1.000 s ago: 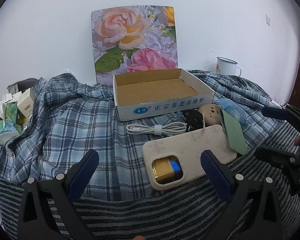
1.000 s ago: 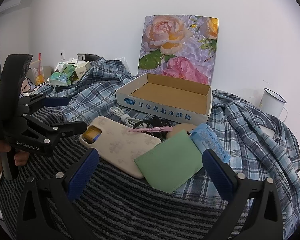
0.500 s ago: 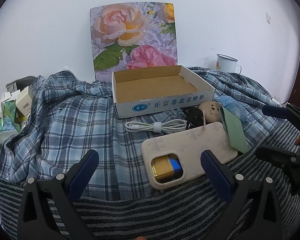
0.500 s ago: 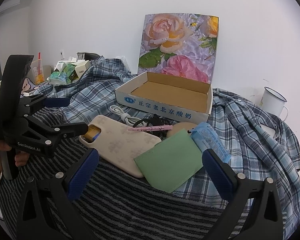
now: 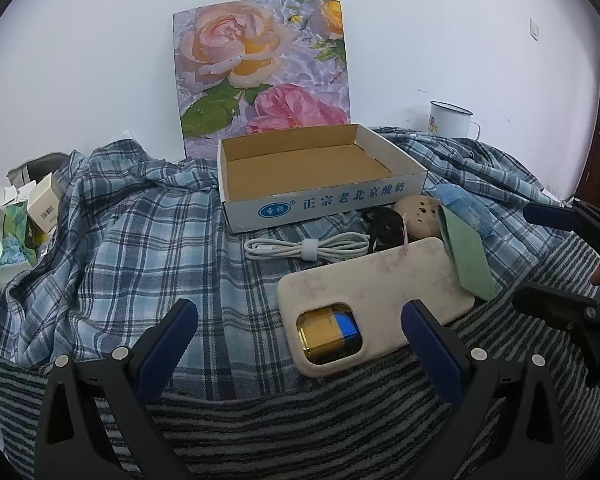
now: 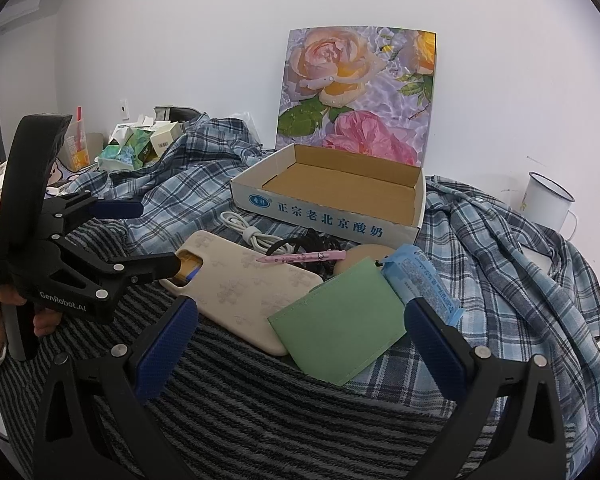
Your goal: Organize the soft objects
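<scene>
My left gripper (image 5: 299, 338) spread wide and holding nothing, beige soft phone case (image 5: 374, 294) ahead on striped towel (image 5: 300, 428), open cardboard box (image 5: 320, 176) behind, my right gripper (image 6: 300, 336) equally agape over green fabric pouch (image 6: 338, 322), case (image 6: 240, 280) just left, touching it.

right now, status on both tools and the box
Left tool open, empty. Right tool open, empty. Cardboard box empty. Phone case, green pouch piled before it.

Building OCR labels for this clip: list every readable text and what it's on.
"正宗老北京酸奶": front wall of the cardboard box.
"GenRobot.AI": body of the left gripper.
Blue packet, small carton's barcode label, box's oval logo: print too small to read.
</scene>
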Tool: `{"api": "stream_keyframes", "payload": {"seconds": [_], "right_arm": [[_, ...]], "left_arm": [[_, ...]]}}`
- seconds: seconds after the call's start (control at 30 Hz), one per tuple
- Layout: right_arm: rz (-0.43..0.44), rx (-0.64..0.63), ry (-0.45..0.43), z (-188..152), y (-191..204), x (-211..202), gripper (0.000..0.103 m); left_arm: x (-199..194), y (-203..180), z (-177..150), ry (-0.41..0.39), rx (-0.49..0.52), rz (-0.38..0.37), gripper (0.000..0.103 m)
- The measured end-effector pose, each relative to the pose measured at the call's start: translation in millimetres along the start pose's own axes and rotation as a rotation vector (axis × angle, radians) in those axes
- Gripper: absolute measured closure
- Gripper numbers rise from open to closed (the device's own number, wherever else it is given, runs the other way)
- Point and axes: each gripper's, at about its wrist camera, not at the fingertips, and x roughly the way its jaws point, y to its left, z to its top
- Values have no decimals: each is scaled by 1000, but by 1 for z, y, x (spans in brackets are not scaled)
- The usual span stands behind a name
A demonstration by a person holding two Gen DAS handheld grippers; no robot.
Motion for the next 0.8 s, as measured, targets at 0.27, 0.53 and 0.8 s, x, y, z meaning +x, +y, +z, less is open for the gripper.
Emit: {"api": "stream_keyframes", "payload": {"seconds": [0.27,0.53,0.8], "right_arm": [[6,8,12,-1,0,2,0],[18,36,8,-1,-4,-1,0],[8,165,71,-7,-27,6,0]], "left_arm": [[0,-4,2,7,26,-20,0],[5,-11,18,89,156,-140,0],[15,-27,40,183,447,-204,0]]}}
